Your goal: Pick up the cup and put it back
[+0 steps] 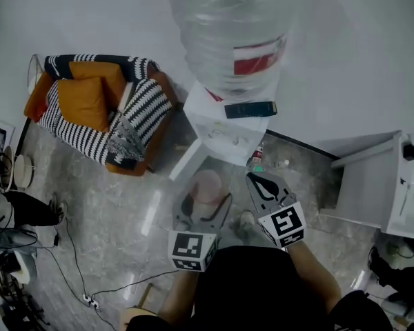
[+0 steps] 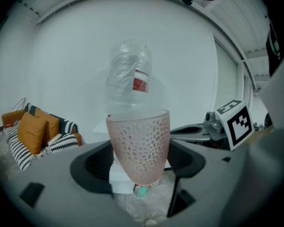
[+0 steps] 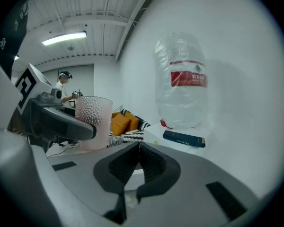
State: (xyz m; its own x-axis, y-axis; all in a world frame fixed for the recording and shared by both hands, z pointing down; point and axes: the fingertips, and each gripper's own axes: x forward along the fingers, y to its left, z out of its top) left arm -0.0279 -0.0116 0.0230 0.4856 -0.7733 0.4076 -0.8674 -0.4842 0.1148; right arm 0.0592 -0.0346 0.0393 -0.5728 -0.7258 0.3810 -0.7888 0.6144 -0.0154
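Left gripper [image 2: 141,167] fingers clasp the pink cup [image 2: 139,138], upright. Right gripper [image 3: 136,151] alongside, fingers pressed together, empty. Water bottle [image 1: 233,40] ahead.

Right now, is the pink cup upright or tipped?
Upright: the cup sits rim-up, base down, clamped between the fingers of the left gripper.

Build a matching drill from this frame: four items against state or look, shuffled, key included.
1 cup
2 right tool
3 water bottle
4 armchair

a shut, nothing in it
b striped, orange cushions
c clear, red label
d pink, gripped by left tool

Pairs: 1-d; 2-a; 3-c; 4-b
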